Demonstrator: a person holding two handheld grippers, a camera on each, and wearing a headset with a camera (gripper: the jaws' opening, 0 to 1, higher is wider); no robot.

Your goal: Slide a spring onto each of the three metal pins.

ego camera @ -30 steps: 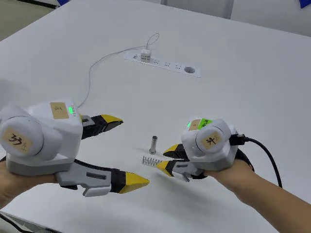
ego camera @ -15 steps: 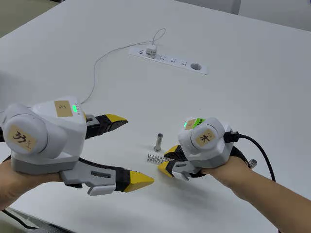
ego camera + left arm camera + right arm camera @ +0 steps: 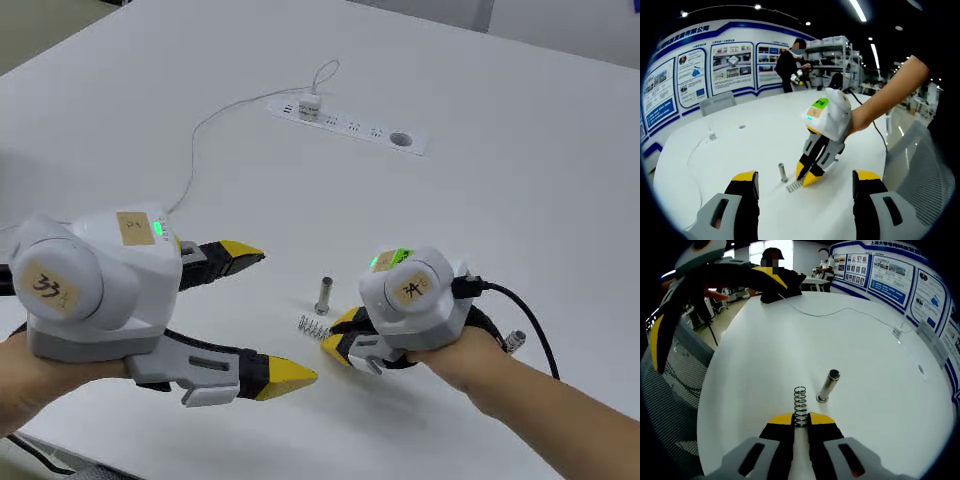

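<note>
"33" is read on left gripper (image 3: 280,315), spread open; spring (image 3: 800,400) is pinched by right gripper (image 3: 800,420), pin (image 3: 828,385) beside.

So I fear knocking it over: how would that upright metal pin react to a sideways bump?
The pin stands free on a narrow base, taller than wide, so it would probably tip. Round and on a smooth table, it would then likely roll.

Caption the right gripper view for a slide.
Right gripper holds a spring by its end beside an upright metal pin.
</note>
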